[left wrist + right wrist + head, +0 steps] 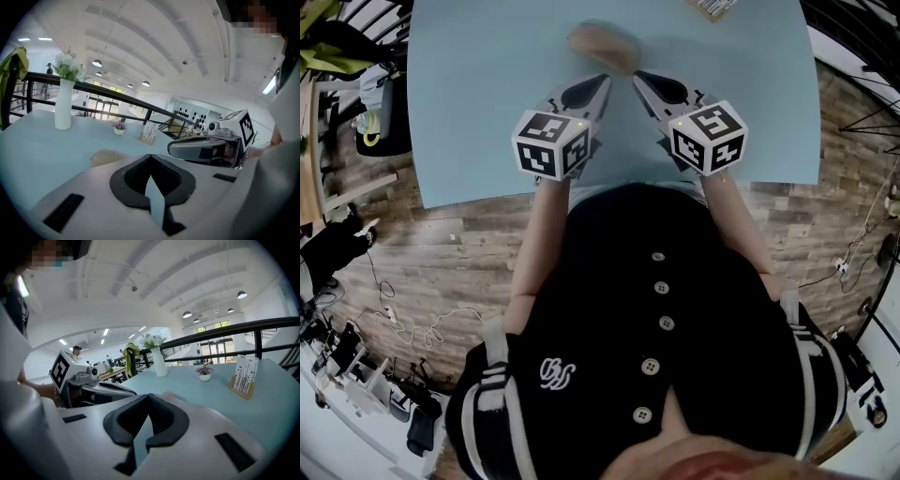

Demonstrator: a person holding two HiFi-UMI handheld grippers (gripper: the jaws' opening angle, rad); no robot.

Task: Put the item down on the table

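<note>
Right gripper view: claw [147, 397] closed, empty.

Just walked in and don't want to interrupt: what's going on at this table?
A person stands at a light blue table with a two-jaw gripper in each hand. The left gripper and the right gripper both have their jaws together with nothing between them. A tan oval item lies on the table just past their tips, held by neither. It looks already set down.
</note>
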